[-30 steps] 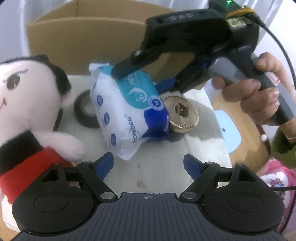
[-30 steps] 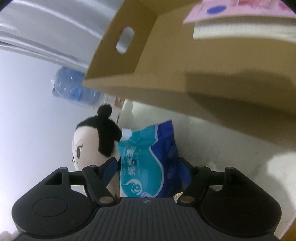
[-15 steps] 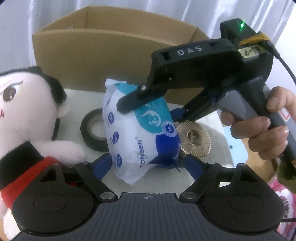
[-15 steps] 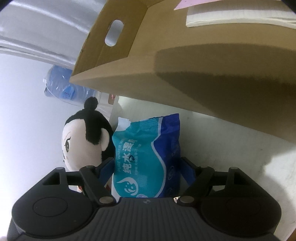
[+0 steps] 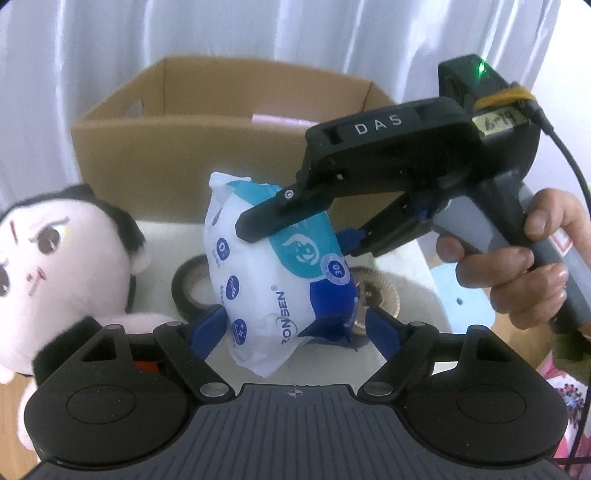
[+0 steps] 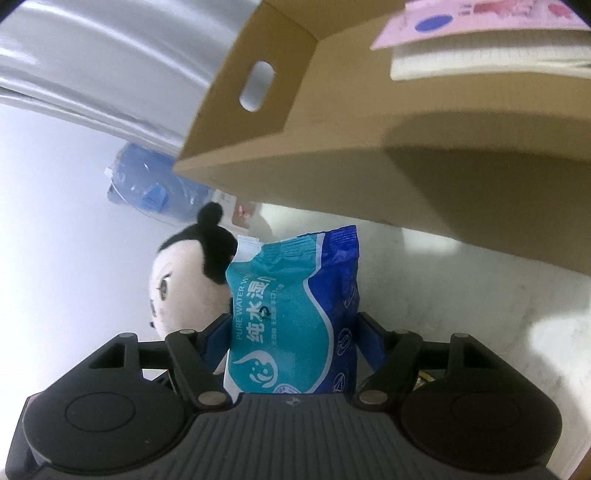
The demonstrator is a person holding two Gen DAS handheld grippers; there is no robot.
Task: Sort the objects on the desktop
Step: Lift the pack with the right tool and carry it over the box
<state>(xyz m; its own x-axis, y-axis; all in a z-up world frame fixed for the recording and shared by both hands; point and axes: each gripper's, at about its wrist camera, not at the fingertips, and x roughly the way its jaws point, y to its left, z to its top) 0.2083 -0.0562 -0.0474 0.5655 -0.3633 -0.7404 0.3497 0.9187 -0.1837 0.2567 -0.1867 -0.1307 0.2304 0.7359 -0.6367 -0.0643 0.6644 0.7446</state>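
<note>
My right gripper [image 5: 303, 230] is shut on a blue and white wet wipes pack [image 5: 273, 280] and holds it up off the white tabletop [image 5: 332, 363], in front of an open cardboard box [image 5: 192, 155]. In the right wrist view the pack [image 6: 291, 314] sits between the blue pads [image 6: 369, 341], with the box [image 6: 406, 155] above it. My left gripper [image 5: 295, 332] is open and empty, low and near the pack's bottom end.
A plush doll [image 5: 55, 266] lies at the left, also in the right wrist view [image 6: 184, 284]. A black tape roll [image 5: 192, 288] and a gold ridged disc [image 5: 380, 295] lie behind the pack. A pink notebook [image 6: 480, 22] lies in the box.
The right gripper has lifted the wipes pack off the table and up toward the box opening. My left gripper's view has risen and tilted back; it stays open.
</note>
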